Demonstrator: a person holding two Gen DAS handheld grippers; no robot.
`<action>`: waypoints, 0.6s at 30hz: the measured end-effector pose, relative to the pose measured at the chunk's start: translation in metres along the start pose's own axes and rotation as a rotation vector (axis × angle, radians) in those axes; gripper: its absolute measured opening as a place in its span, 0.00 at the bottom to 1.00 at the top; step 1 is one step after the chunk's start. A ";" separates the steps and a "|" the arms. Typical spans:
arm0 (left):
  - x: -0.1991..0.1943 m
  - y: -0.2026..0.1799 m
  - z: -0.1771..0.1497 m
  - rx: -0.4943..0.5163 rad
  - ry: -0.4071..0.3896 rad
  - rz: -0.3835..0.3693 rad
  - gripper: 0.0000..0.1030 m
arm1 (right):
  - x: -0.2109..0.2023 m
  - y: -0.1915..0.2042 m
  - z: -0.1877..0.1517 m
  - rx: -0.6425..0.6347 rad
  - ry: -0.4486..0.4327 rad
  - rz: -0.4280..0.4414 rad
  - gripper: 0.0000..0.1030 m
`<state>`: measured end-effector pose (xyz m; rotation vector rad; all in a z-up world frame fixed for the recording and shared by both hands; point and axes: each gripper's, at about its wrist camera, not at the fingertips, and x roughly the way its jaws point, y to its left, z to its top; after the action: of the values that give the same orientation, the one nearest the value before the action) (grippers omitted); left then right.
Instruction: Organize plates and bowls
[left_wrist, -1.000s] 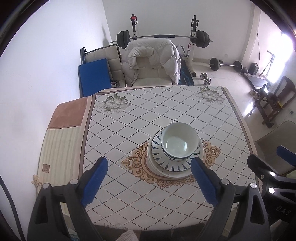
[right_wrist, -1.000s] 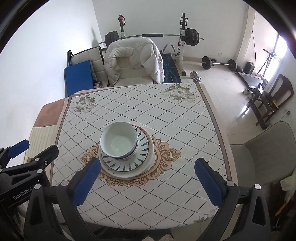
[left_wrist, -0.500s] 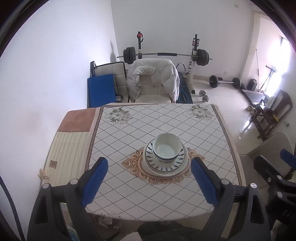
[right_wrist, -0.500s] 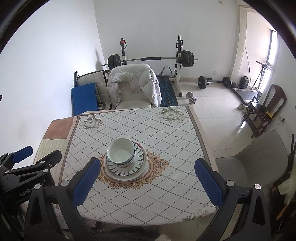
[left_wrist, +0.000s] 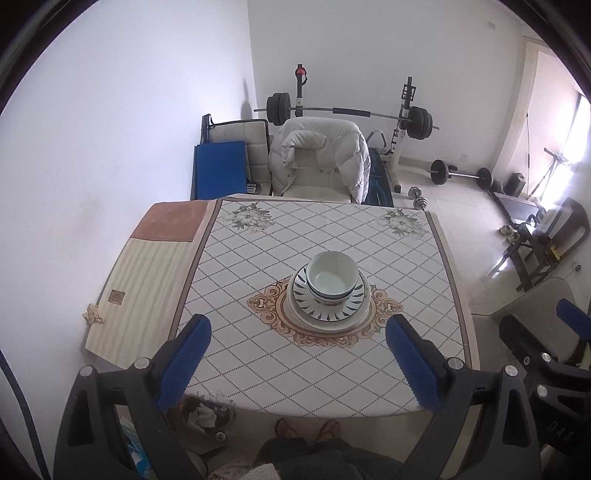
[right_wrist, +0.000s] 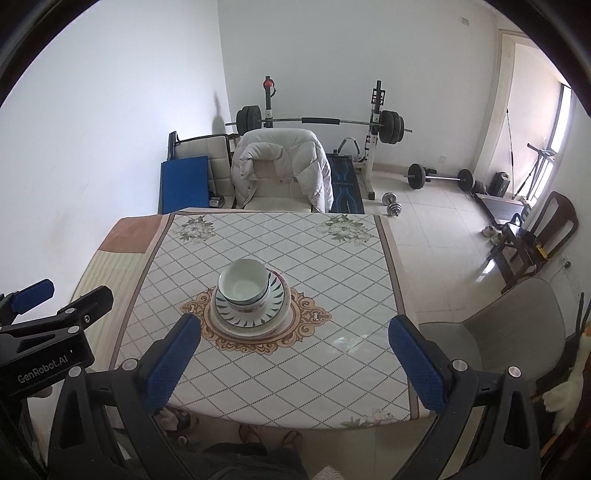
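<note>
A white bowl (left_wrist: 332, 275) sits nested in another bowl on a blue-patterned plate (left_wrist: 325, 310), which rests on a larger white plate at the middle of the table (left_wrist: 406, 258). My left gripper (left_wrist: 298, 322) hangs high above the table's near edge, well back from the stack. Its jaws are opening and nothing is between them. My right gripper (right_wrist: 294, 322) is open and empty, equally far back, with the bowl (right_wrist: 242, 282) and plate (right_wrist: 273, 299) ahead on its left. Each gripper shows at the other view's edge: right gripper (left_wrist: 550, 325), left gripper (right_wrist: 62, 295).
A chair draped with a white jacket (left_wrist: 317, 158) stands at the table's far side, with a barbell rack (left_wrist: 351, 110) and blue mat (left_wrist: 219, 170) behind. A grey chair (right_wrist: 517, 332) is at the right. A person's feet (left_wrist: 306, 428) and a bin (left_wrist: 207, 413) show below the near edge.
Both grippers have drawn back and risen from the table. The stack looks smaller, and the table's near edge and the floor below have come into view. The dishes have not moved.
</note>
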<state>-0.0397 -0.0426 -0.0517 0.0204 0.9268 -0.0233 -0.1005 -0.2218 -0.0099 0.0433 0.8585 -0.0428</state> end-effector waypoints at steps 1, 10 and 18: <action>-0.001 0.000 -0.002 0.002 0.003 -0.007 0.94 | -0.002 -0.001 0.000 0.000 -0.003 -0.003 1.00; -0.015 0.006 -0.002 0.028 -0.032 -0.028 0.94 | -0.017 0.001 -0.001 0.027 -0.032 -0.037 1.00; -0.028 0.018 0.000 0.039 -0.072 -0.032 0.94 | -0.034 0.009 -0.002 0.047 -0.065 -0.076 1.00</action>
<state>-0.0558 -0.0243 -0.0287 0.0403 0.8545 -0.0708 -0.1235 -0.2117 0.0145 0.0533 0.7942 -0.1347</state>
